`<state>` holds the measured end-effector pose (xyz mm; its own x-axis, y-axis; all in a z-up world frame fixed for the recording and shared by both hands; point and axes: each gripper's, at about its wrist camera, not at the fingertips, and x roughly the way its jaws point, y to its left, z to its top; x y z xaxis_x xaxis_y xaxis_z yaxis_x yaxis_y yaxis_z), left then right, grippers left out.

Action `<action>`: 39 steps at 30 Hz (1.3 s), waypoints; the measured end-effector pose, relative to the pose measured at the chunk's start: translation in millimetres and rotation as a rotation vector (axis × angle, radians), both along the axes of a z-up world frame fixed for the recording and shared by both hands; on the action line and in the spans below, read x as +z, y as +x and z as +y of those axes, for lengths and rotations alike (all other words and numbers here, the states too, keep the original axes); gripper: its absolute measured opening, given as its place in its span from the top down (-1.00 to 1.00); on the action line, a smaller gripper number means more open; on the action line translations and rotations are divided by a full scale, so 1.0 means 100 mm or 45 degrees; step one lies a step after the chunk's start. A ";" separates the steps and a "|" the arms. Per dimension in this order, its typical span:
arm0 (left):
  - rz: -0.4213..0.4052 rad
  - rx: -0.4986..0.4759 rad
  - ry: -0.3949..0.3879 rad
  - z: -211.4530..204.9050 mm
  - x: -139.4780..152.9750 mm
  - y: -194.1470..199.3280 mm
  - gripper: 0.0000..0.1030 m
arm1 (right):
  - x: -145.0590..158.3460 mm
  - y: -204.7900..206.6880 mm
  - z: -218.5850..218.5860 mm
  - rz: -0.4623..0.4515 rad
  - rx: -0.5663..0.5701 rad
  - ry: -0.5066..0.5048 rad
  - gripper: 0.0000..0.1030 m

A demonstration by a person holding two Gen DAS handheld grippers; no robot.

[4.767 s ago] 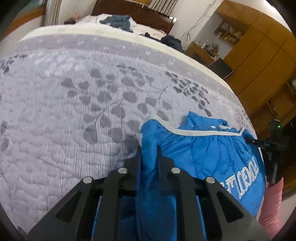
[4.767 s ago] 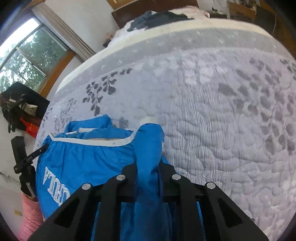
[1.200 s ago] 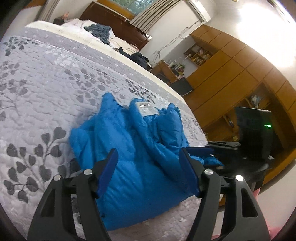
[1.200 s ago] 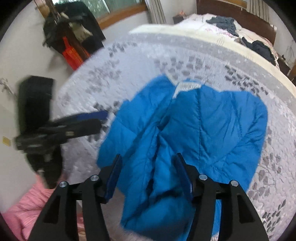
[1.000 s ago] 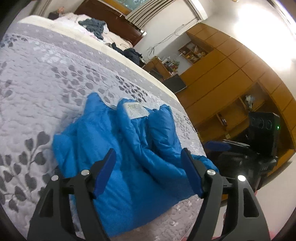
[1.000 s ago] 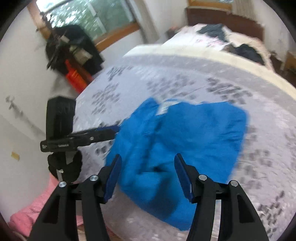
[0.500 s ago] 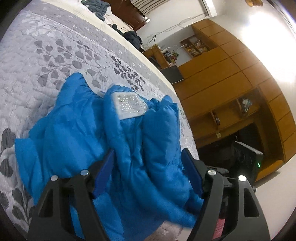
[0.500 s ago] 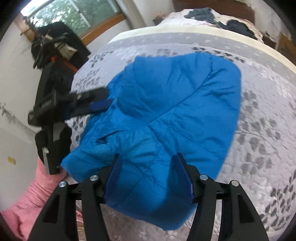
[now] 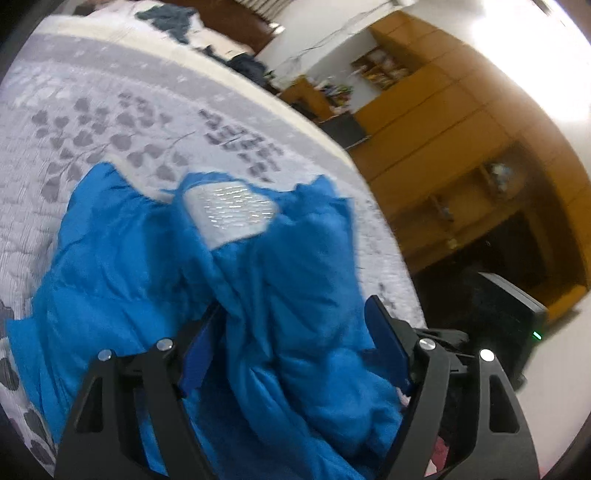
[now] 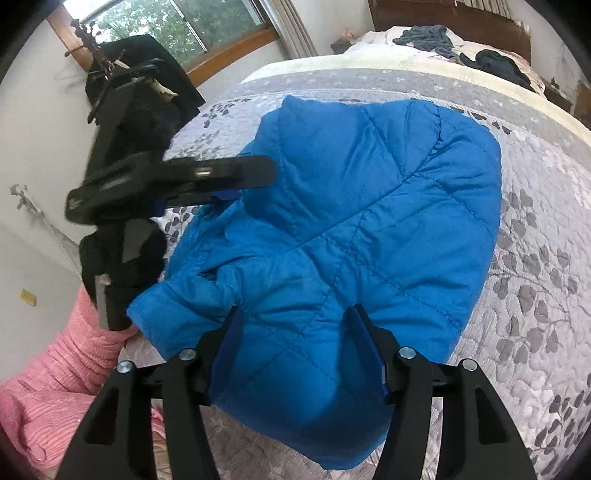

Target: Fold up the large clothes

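Both of my jaws stand spread wide, gripping nothing: my left gripper (image 9: 295, 332) straddles a rumpled ridge of the blue puffer jacket (image 9: 147, 280), and my right gripper (image 10: 299, 339) hangs over the jacket's near edge with its blue pads (image 10: 365, 347) either side of the quilted cloth. Nearly five seconds ago each of us was clenched on a bunched fold of this jacket with its white lettering showing; since then we have let go, and the jacket now lies in a folded heap near the edge of the bed, lettering out of sight. Compared with half a second ago my left has come closer in, so the fabric fills more of its view, and the white label (image 9: 231, 218) inside the collar looks larger. From my right wrist I see the left gripper (image 10: 221, 177) reaching in over the jacket's far side, with a pink sleeve (image 10: 55, 373) below it. Underneath everything spreads the grey quilted bedspread (image 10: 535, 258) with its leaf print. Around us: wooden cabinets (image 9: 443, 122), a window (image 10: 177, 26) with trees behind it, dark clothes (image 10: 495, 62) piled on a second bed.
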<state>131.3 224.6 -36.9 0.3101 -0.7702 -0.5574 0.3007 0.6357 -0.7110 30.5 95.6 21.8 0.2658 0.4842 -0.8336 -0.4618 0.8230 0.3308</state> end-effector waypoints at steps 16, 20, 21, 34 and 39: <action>-0.143 0.047 0.167 -0.37 0.19 -0.08 0.59 | 0.20 -0.24 -0.56 -0.096 -0.094 0.211 -0.29; -0.189 0.025 0.091 -0.36 0.32 -0.14 0.65 | 0.26 -0.31 -0.95 -0.129 -0.207 0.281 -0.31; -0.213 0.013 0.071 -0.36 0.39 -0.17 0.66 | 0.26 -0.31 -1.01 -0.131 -0.229 0.292 -0.31; -0.436 -0.012 -0.127 0.21 1.04 -0.63 0.69 | 0.16 -0.24 -1.13 -0.133 -0.266 0.307 -0.33; -0.353 0.074 -0.192 0.69 0.84 -0.63 0.69 | 0.18 -0.23 -0.96 -0.124 -0.222 0.292 -0.33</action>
